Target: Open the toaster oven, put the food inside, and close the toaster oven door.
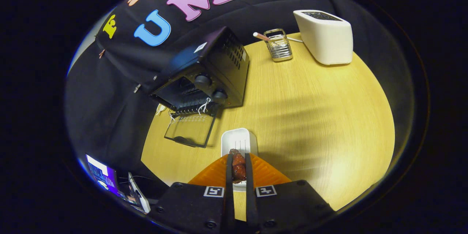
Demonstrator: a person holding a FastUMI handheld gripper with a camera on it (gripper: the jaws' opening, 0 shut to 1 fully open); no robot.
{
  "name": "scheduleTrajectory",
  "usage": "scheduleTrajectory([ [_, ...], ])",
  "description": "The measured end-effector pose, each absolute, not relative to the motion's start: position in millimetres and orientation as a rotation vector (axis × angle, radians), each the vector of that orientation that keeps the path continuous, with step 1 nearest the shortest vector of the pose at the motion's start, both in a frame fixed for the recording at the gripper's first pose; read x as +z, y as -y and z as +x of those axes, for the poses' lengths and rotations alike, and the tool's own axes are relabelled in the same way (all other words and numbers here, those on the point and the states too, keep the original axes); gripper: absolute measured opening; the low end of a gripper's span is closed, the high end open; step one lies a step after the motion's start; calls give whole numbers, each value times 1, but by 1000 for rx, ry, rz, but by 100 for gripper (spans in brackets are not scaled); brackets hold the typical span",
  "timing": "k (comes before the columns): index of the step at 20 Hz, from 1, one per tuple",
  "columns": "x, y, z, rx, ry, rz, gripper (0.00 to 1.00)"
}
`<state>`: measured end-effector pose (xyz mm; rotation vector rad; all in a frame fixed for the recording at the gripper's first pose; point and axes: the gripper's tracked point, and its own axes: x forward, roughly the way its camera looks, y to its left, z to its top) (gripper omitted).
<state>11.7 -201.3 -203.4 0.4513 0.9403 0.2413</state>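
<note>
Now claw (238, 166) around food (238, 168)

One oven (204, 76) stands on the table (310, 117), with two knobs (210, 87) on its front and one door (190, 129) folded down. One toaster (325, 36) and one wire rack (278, 45) sit near the table's far edge. One white tray (239, 140) lies on it. One piece of food (238, 166) sits between the two fingers of the one gripper (238, 162), both pressing on it.
</note>
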Motion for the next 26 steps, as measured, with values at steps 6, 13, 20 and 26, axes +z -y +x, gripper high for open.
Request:
scheduleTrajectory([
  [6, -147, 168, 3, 149, -818, 598, 16],
  [13, -111, 77, -8, 138, -713, 751, 16],
  [20, -107, -5, -1, 158, -664, 816, 16],
  [26, -116, -34, 17, 143, -663, 842, 16],
])
